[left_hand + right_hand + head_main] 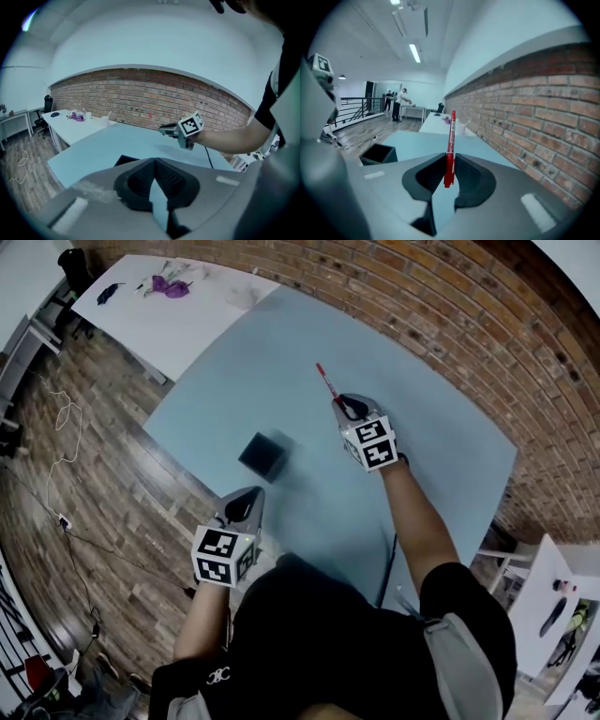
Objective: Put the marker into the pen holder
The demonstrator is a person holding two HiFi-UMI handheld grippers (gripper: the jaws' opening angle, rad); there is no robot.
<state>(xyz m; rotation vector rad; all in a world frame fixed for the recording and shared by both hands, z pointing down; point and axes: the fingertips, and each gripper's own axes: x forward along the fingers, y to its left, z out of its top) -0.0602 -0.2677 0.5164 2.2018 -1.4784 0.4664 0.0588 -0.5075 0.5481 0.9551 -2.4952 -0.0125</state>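
Note:
A red marker [325,382] sticks up out of my right gripper [345,406], which is shut on its lower end above the far part of the light blue table [441,456]. In the right gripper view the marker [451,140] stands upright between the pads, held clear of the table. The black square pen holder [263,455] sits on the table to the left of that gripper, nearer to me; it also shows as the pen holder [377,153]. My left gripper [246,495] hovers by the table's near edge, shut and holding nothing, with the holder's rim [125,160] just beyond its jaws.
A brick wall [441,306] runs along the far side of the table. A white desk [169,310] with a purple thing [169,285] stands at the back left. A black cable [387,559] hangs by the right arm. People [398,104] stand far off.

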